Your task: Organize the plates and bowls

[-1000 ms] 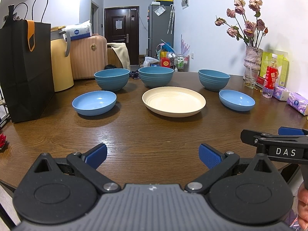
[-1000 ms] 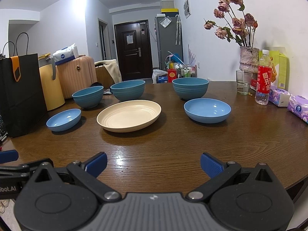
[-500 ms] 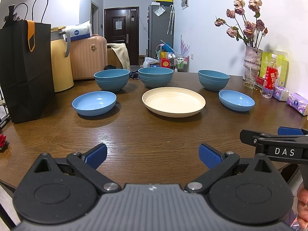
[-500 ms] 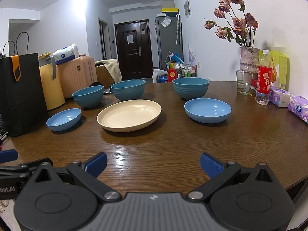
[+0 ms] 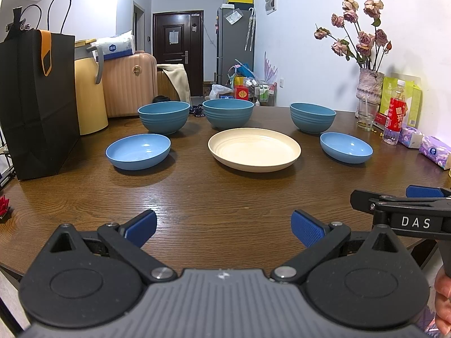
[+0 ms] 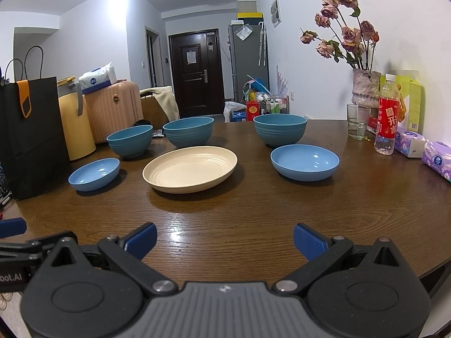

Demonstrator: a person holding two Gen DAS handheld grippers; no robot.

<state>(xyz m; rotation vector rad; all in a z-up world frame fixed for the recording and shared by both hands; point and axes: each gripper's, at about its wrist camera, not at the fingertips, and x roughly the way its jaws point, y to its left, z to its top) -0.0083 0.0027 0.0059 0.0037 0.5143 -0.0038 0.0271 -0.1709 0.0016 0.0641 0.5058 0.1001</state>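
Through my left wrist camera, my left gripper (image 5: 224, 226) hangs over the near edge of the dark brown wooden surface (image 5: 214, 197) with its blue-padded jaws spread wide and nothing between them. Ahead, a wide cream ribbed plate (image 5: 254, 149) lies in the middle, a shallow light-blue bowl (image 5: 138, 151) well to its left and a second shallow light-blue bowl (image 5: 346, 148) to its right. Behind them stand three deep teal ribbed bowls in a row — left deep bowl (image 5: 163, 117), middle deep bowl (image 5: 228, 113), right deep bowl (image 5: 312, 118) — all apart from one another. A tall black paper bag (image 5: 36, 101) stands at the left edge. My right gripper (image 5: 400, 200) shows side-on at the right. Through my right wrist camera, the right gripper (image 6: 225, 240) also hovers at the near edge, jaws spread and empty. The cream plate (image 6: 190, 168) sits left of centre, one shallow bowl (image 6: 305, 162) to its right, the other (image 6: 94, 174) at far left — the deep bowls behind. A red-labelled plastic bottle (image 6: 387, 122) stands beside a clear glass (image 6: 357, 125) and a vase of dried roses (image 6: 366, 87).
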